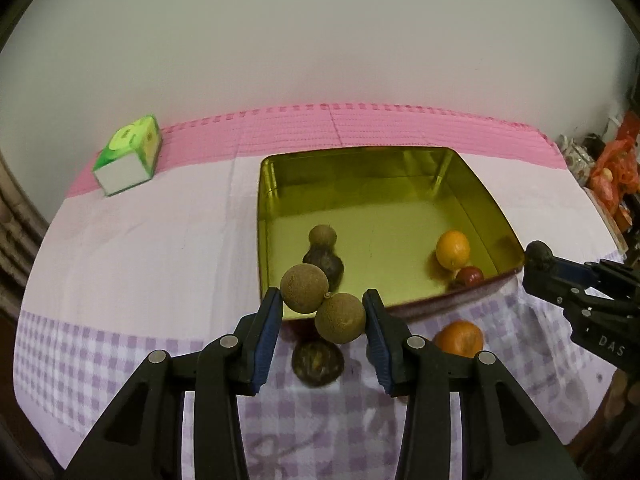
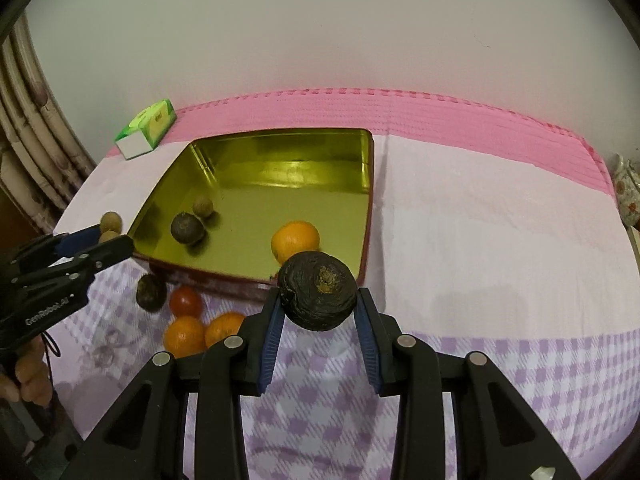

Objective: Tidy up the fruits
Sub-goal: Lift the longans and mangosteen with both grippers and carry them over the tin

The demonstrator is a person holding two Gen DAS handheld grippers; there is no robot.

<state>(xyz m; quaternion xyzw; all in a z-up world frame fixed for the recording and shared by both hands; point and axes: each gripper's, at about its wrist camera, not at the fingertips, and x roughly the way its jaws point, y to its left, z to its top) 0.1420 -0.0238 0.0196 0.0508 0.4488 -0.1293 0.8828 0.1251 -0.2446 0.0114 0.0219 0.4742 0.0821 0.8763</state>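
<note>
Fingers (image 1: 269,320) of our left gripper (image 1: 324,316) pinched the light, rough twin longans (image 1: 322,304); right gripper (image 2: 318,308) clamped the firm, wrinkled dark fruit (image 2: 318,296) mid-body, gold tin (image 2: 366,200) at twelve o'clock.

The tin (image 1: 476,184) is glossy gold-green inside, with a dark red outer wall. In it lie an orange (image 1: 453,249), a small red fruit (image 1: 470,276), a dark brown-purple fruit (image 1: 326,266) and a tan one (image 1: 322,236). The left gripper (image 1: 324,312) is black with blue pads and carries two tan-brown fruits (image 1: 320,304). The right gripper (image 2: 318,304), also black and blue, carries a wrinkled, near-black fruit (image 2: 318,296). The tablecloth (image 2: 480,220) is pale lilac in the middle, pink-striped far off and purple-checked nearby. The far-left box (image 1: 128,156) looks green and white, though blurred.
</note>
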